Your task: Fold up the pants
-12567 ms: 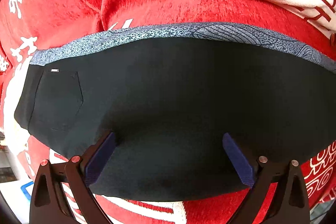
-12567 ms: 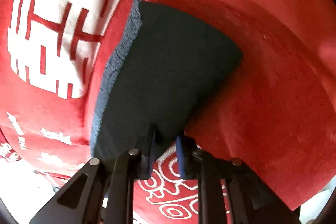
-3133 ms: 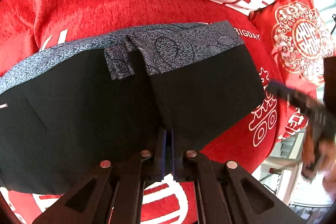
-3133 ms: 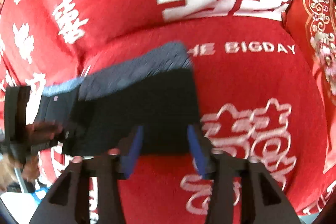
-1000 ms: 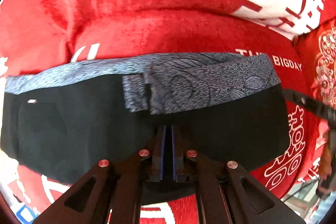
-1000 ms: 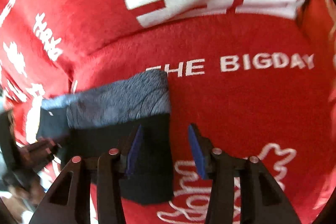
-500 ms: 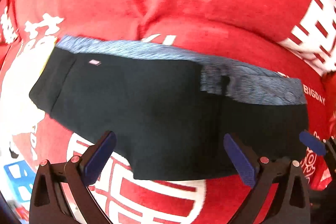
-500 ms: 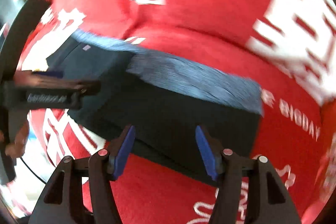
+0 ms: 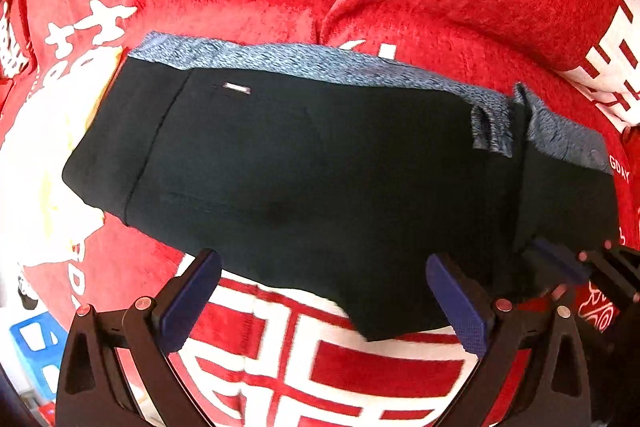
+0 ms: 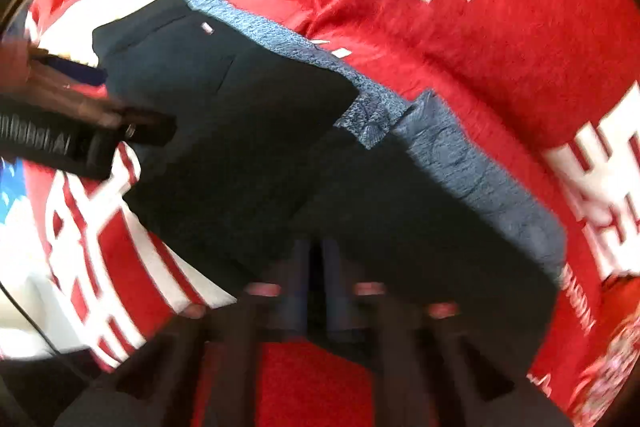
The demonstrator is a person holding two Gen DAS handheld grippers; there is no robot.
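Note:
The black pants (image 9: 320,179) lie flat on a red sofa cover, with a blue-grey patterned waistband (image 9: 320,63) along the far edge and the right end folded over. My left gripper (image 9: 324,303) stands wide open above the near edge, with nothing between its fingers. In the blurred right wrist view the same pants (image 10: 248,131) run across the frame. There my right gripper (image 10: 316,279) has its jaws closing to a thin slit over the near edge of the folded part, apparently pinching the cloth. One of its blue pads (image 9: 556,261) shows at the right in the left wrist view.
The red sofa cover (image 9: 400,27) with white characters rises into a backrest behind the pants. A blue crate (image 9: 32,351) stands below the seat's left edge. A patterned red cushion (image 10: 616,347) lies at the right end. A hand (image 10: 16,63) shows at the left.
My left gripper let go, opened wide and slid left along the near edge. My right gripper swung over the folded right part and closed its jaws there.

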